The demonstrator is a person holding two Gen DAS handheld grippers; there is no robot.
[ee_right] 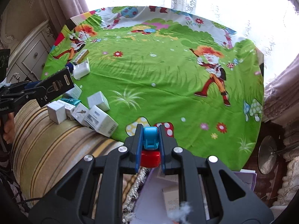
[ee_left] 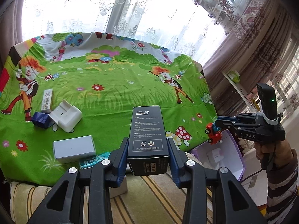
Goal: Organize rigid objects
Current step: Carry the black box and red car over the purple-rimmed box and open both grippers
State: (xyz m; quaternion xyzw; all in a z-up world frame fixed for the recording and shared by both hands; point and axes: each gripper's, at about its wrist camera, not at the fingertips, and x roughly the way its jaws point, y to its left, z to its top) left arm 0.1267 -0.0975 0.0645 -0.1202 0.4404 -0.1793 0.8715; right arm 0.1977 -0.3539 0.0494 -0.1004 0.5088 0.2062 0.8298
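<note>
Right now we have the left gripper [ee_left: 148,155] clamped on a black box [ee_left: 147,136], held lengthwise between its fingers above the near edge of the green cartoon tablecloth [ee_left: 115,78]. Our right gripper [ee_right: 149,145] is closed around a small toy car [ee_right: 150,147] with a blue top and red base; from the left wrist view it hangs over an open lilac box [ee_left: 224,153] just off the cloth's near right edge. On the cloth to the left we see a white charger [ee_left: 66,115], a blue roll [ee_left: 40,120] touching it, and a grey box [ee_left: 74,148]. More small white boxes [ee_right: 97,112] crowd the near left edge.
</note>
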